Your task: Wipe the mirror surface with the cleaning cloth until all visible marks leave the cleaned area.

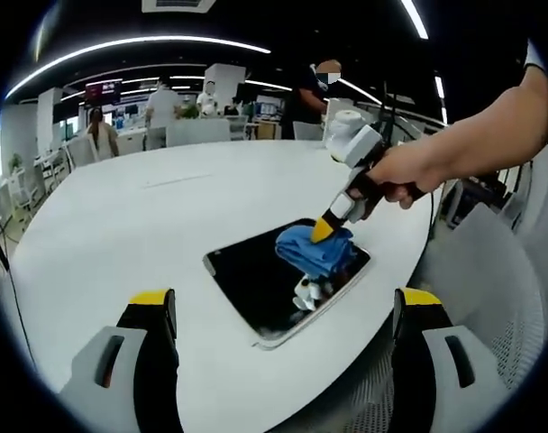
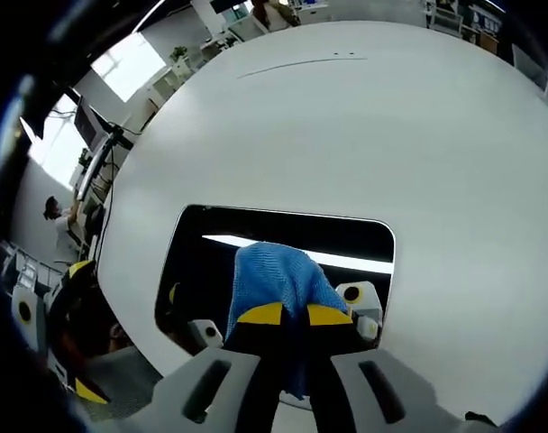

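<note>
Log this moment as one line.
right hand-held gripper: shut on cloth | cloth: on mirror | left hand-held gripper: open, hovering apart | mirror: flat on table

Glossy dark mirror (image 2: 283, 244), blue knitted-looking cloth (image 2: 274, 280), smooth matt white table (image 1: 121, 216), seemingly plastic tool (image 2: 292, 316)
</note>
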### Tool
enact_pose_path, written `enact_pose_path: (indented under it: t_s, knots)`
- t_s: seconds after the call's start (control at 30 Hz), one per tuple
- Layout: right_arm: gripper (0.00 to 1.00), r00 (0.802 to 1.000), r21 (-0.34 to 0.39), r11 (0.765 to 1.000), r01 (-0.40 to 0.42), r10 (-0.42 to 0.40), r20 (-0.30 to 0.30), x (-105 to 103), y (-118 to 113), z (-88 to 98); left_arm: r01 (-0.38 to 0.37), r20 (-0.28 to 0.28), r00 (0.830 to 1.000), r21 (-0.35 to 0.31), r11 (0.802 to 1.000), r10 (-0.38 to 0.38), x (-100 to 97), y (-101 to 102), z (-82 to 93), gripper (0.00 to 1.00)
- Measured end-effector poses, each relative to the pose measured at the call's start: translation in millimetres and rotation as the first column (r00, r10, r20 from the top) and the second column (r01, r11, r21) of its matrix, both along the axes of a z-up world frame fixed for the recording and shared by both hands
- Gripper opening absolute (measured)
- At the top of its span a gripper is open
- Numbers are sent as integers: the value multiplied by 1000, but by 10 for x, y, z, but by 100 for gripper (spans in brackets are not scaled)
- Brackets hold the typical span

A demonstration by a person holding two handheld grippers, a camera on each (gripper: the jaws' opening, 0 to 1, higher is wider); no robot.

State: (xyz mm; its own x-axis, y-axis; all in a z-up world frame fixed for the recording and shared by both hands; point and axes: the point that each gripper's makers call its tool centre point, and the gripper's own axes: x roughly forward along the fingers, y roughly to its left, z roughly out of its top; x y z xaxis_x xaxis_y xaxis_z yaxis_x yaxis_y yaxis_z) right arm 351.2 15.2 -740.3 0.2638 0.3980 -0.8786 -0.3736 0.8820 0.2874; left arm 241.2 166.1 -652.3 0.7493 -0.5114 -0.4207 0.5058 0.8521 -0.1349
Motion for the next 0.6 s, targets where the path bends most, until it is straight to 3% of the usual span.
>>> enact_pose_path:
  t_s: [0.5, 0.6]
  knots:
    - [2, 999, -35, 999, 35, -35, 0, 53, -356, -15, -44, -13, 999, -3, 999, 44, 47, 90, -5, 99]
    - [2, 999, -43, 998, 42, -42, 1, 40, -393, 1, -65, -28, 997, 27, 998, 66, 44, 196, -34, 99]
